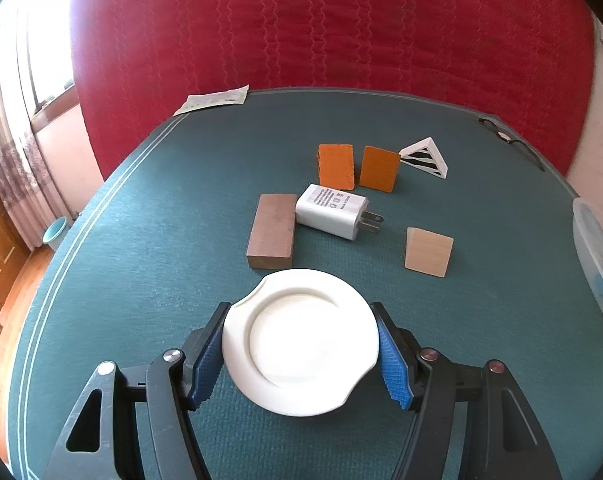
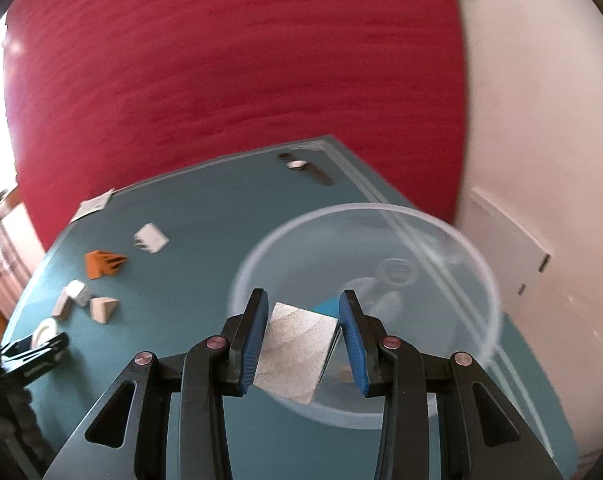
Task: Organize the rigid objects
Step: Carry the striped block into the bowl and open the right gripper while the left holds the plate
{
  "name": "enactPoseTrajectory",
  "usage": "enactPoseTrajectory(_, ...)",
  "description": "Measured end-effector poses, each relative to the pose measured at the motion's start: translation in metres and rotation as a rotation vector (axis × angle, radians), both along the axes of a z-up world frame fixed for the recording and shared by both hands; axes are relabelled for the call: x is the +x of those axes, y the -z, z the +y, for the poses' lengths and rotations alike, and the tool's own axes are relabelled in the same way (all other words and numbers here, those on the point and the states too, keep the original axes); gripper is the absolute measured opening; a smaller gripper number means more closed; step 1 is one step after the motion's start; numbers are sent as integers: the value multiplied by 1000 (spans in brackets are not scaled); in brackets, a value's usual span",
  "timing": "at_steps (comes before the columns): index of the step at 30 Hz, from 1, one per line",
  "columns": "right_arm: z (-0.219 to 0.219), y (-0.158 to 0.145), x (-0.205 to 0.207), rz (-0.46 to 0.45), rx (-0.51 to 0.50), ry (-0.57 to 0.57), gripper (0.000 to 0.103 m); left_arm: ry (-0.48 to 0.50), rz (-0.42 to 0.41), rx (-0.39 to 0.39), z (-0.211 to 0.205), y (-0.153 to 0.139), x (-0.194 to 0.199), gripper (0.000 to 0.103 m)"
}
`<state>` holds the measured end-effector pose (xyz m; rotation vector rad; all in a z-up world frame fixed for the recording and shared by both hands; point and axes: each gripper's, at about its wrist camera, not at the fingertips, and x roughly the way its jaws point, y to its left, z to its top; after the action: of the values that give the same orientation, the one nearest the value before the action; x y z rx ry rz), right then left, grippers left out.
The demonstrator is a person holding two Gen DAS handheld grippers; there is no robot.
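Observation:
My left gripper (image 1: pixel 300 320) is shut on a white round knob-like disc (image 1: pixel 301 344), with a blue pad pressed against each side, low over the teal table (image 1: pixel 141 240). Ahead of it lie a brown block (image 1: pixel 272 230), a white charger plug (image 1: pixel 333 216), two orange blocks (image 1: pixel 336 166) standing side by side, a white striped triangular piece (image 1: pixel 425 158) and a pale wooden cube (image 1: pixel 428 252). My right gripper (image 2: pixel 304 300) is shut on a pale wood-grain block (image 2: pixel 297 356), held above the near part of a clear plastic bowl (image 2: pixel 381 208). Something blue (image 2: pixel 329 306) lies inside the bowl.
A wristwatch (image 2: pixel 305 166) lies near the table's far corner and a paper slip (image 1: pixel 215 100) at the far left edge. A red quilted cover (image 1: pixel 321 24) hangs behind the table. The bowl sits close to the table's right edge, beside a white wall.

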<state>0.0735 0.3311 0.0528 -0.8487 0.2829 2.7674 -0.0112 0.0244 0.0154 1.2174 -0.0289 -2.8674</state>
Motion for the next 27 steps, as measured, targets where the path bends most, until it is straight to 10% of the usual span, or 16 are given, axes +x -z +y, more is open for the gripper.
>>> enactPoseTrajectory(27, 86, 23, 23, 52, 18, 212, 59, 283, 28, 15, 145, -37, 21, 70)
